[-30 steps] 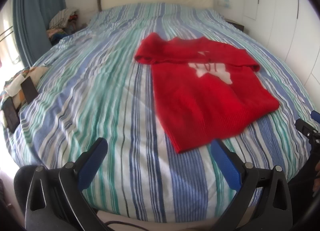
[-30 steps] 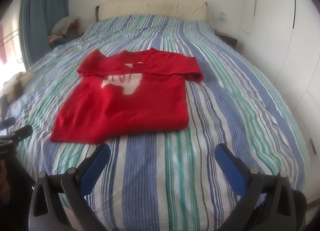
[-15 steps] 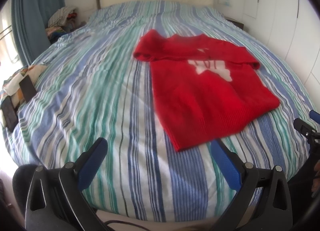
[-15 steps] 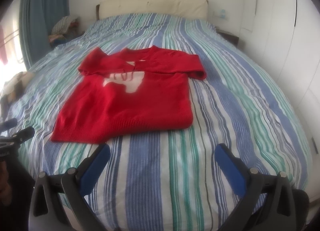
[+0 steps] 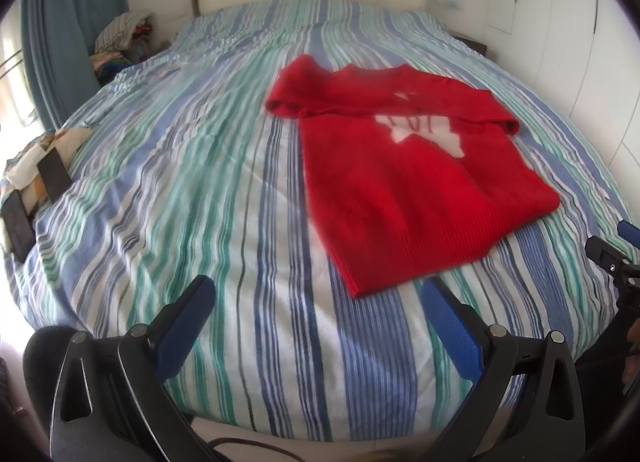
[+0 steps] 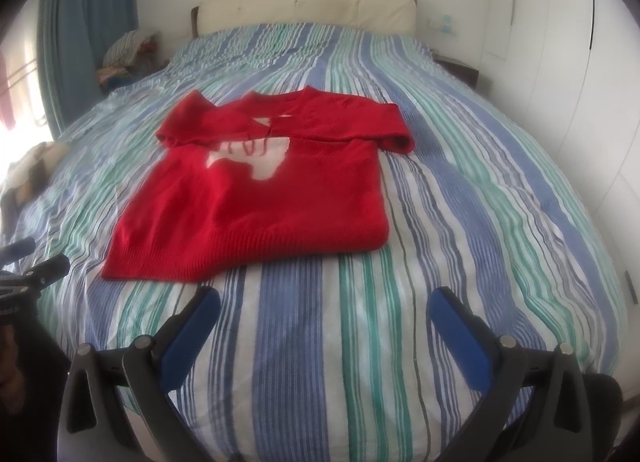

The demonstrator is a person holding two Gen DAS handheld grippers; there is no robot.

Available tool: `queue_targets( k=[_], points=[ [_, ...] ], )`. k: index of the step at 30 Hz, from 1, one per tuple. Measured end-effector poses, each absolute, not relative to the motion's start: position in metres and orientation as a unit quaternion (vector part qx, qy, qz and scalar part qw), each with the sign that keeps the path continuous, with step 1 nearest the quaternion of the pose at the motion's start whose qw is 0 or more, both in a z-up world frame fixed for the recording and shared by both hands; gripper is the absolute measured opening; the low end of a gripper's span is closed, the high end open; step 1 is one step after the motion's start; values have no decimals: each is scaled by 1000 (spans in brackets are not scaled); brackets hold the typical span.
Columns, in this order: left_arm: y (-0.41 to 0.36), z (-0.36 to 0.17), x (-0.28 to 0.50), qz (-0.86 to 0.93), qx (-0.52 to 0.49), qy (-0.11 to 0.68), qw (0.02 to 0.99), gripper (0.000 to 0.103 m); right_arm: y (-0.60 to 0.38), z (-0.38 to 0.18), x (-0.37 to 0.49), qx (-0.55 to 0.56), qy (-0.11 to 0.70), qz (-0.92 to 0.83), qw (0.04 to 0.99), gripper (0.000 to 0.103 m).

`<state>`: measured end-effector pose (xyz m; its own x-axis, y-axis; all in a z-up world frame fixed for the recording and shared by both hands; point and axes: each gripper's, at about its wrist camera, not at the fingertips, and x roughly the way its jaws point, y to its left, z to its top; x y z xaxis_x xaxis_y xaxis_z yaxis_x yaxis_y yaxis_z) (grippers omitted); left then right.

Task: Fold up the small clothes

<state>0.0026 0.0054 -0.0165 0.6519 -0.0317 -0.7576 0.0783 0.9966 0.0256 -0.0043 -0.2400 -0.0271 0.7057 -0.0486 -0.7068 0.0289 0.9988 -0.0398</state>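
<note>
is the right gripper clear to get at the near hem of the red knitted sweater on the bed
Probably yes: the right gripper is open, and only bare striped bedcover lies before the red knitted sweater.

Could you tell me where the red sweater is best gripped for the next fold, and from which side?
Probably the ribbed hem corners of the red sweater, approached from the foot of the bed: the sleeves are already folded across the chest, and the hem lies flat nearest both open jaws.

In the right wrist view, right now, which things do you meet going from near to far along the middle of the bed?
Open right gripper → bare striped blue, green and white bedcover → red knitted sweater with a white motif → cream padded headboard.
</note>
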Motion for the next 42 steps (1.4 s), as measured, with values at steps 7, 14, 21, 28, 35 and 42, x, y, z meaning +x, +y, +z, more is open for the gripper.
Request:
queue_targets(
  k=[7,14,21,28,35,42],
  points=[
    [6,-18,1,-32,29,417,908,103,-240,-30,-5,-13,388,-21,921,103],
    [6,-18,0,-32,28,418,908,103,-239,-31,-5,-13,390,-20,921,103],
    [5,-18,0,-32,28,420,907,103,-239,-31,-5,-13,390,-20,920,103],
    [5,-18,0,-32,28,420,907,103,-238,-32,-5,-13,390,-20,920,103],
    [5,-22,1,-32,28,424,905,103,-238,-33,-5,-13,391,-21,920,103],
    [6,-23,1,-32,27,425,904,103,-237,-35,-5,-14,391,-21,920,103]
  ],
)
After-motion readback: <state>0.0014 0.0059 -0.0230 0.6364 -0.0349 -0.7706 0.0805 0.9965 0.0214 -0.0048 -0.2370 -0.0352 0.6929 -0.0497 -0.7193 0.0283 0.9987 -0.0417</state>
